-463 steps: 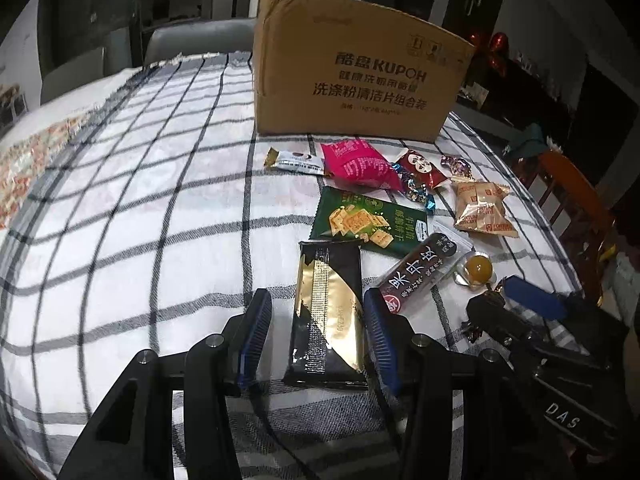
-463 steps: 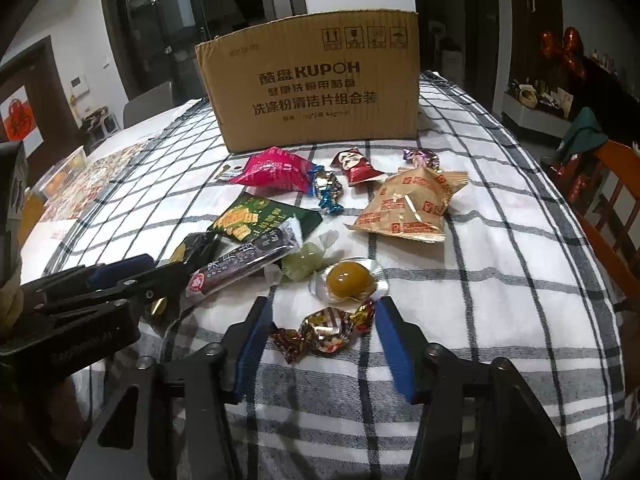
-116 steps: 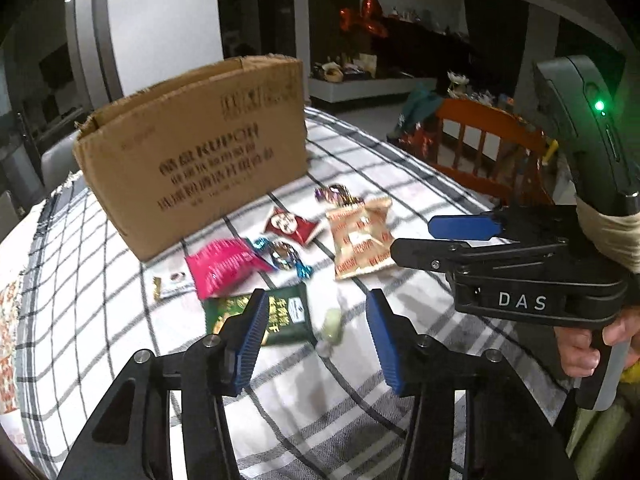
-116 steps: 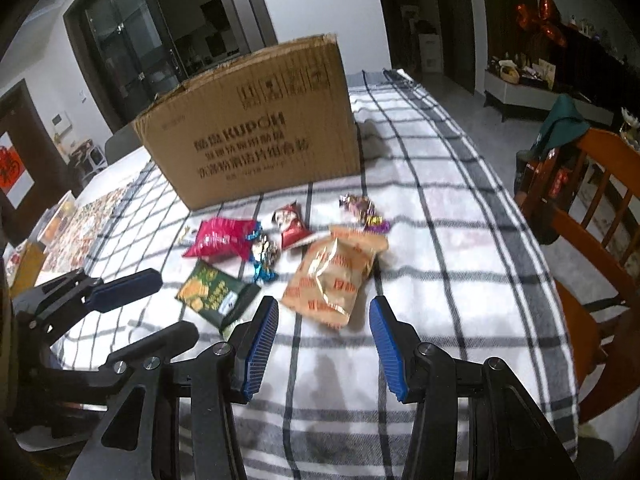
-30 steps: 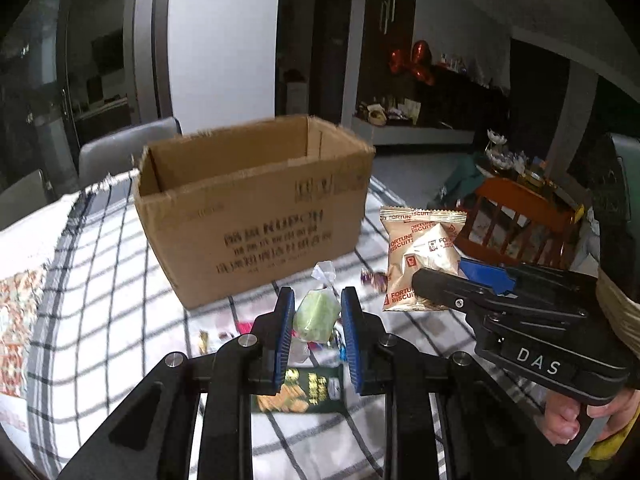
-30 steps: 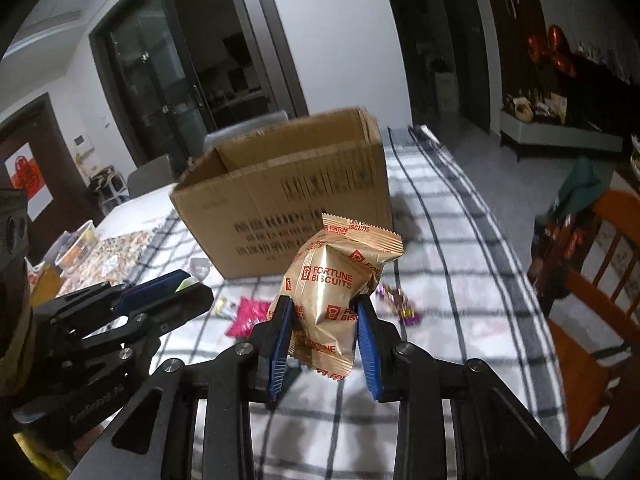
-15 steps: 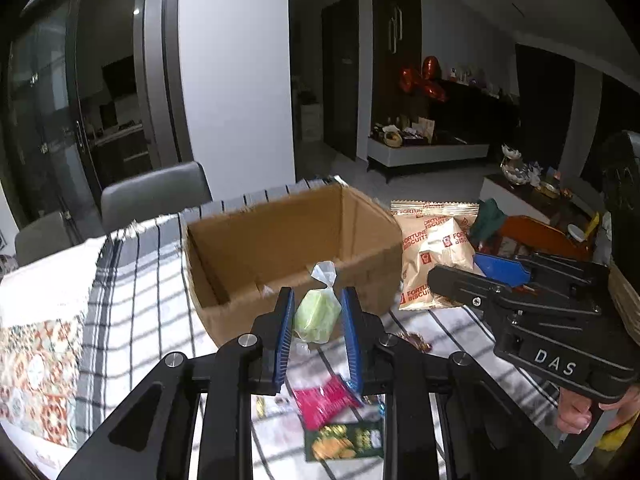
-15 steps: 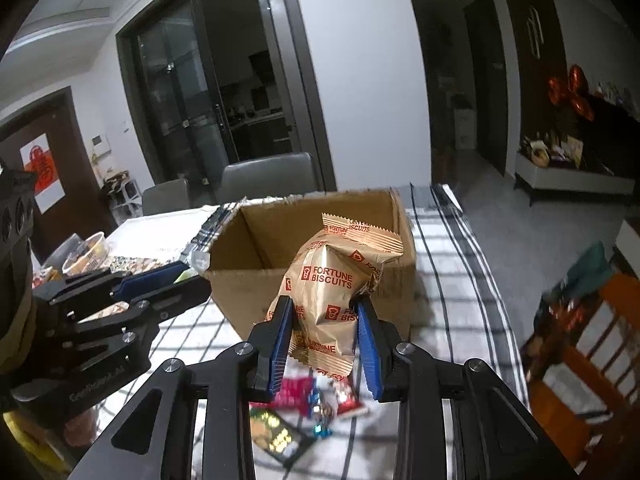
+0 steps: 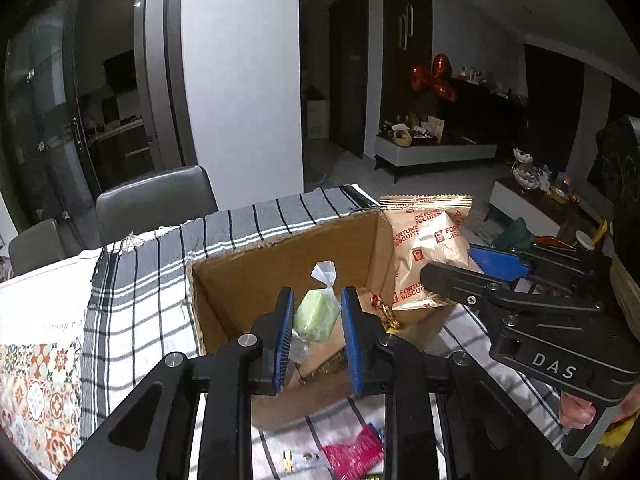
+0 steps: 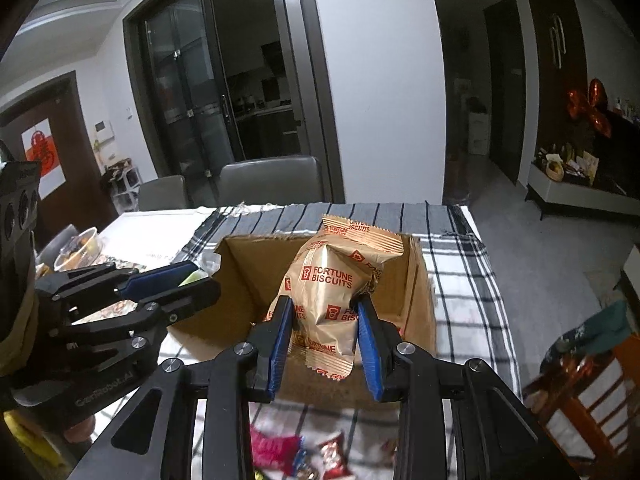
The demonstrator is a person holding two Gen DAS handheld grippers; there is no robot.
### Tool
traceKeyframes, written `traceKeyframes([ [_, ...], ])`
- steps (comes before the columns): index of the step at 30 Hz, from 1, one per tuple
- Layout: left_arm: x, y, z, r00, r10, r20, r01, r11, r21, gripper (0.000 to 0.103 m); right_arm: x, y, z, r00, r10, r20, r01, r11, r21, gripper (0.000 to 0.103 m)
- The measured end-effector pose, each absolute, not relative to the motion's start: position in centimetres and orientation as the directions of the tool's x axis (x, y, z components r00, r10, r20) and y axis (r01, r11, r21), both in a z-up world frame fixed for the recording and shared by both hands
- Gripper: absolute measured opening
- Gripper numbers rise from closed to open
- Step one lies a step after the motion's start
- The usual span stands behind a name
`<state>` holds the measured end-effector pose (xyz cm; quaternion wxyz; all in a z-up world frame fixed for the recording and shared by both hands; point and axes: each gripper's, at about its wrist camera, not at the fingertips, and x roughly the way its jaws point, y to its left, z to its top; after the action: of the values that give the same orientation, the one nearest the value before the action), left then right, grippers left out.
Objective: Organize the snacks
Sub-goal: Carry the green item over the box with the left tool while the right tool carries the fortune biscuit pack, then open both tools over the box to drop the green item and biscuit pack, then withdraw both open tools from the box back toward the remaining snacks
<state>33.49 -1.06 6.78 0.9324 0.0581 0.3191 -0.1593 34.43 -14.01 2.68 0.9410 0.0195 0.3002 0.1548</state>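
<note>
Our left gripper (image 9: pixel 316 322) clenches a green candy (image 9: pixel 317 316), twisted end up, above the cardboard box (image 9: pixel 280 264). Our right gripper (image 10: pixel 324 330) grips the Fortune Biscuits bag (image 10: pixel 332 296) upright between its fingers. Only the left view shows wrapped sweets (image 9: pixel 382 312) inside the box, beyond its right finger.

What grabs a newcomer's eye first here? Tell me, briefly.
The gold Fortune Biscuits bag, pinched in the right claw above the open cardboard box. Beside it, the left claw holds a pale green wrapped candy over the same box, while a pink packet lies on the checked tablecloth below.
</note>
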Motion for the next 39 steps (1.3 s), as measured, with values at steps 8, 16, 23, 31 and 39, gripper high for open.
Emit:
traceKeyframes([
  [8,36.1,-0.7,6.2,0.748,-0.226,-0.624,0.317,0.948,0.036,0.042,37.7,-13.8,2.0,0.754,0.297,-0.586,-0.274,0.953,0.131,0.045],
  [16,34.0,-0.4,6.6,0.791,-0.172,-0.587,0.289,0.951,0.110,0.061,36.3,-14.3,1.7,0.767,0.243,-0.594,-0.228,0.968,0.101,0.056],
  [23,30.7,-0.1,7.0,0.805,-0.168,-0.568,0.290,0.948,0.130,0.065,33.3,-14.1,2.0,0.765,0.266,-0.586,-0.254,0.961,0.105,0.056],
  [31,27.4,0.4,6.3,0.804,-0.172,-0.570,0.306,0.940,0.149,0.065,29.5,-13.3,2.1,0.787,0.247,-0.565,-0.269,0.962,0.046,0.056],
  [39,24.8,0.1,4.9,0.794,-0.184,-0.580,0.352,0.916,0.190,0.065,27.5,-13.4,0.6,0.769,0.253,-0.587,-0.273,0.960,0.056,0.056],
])
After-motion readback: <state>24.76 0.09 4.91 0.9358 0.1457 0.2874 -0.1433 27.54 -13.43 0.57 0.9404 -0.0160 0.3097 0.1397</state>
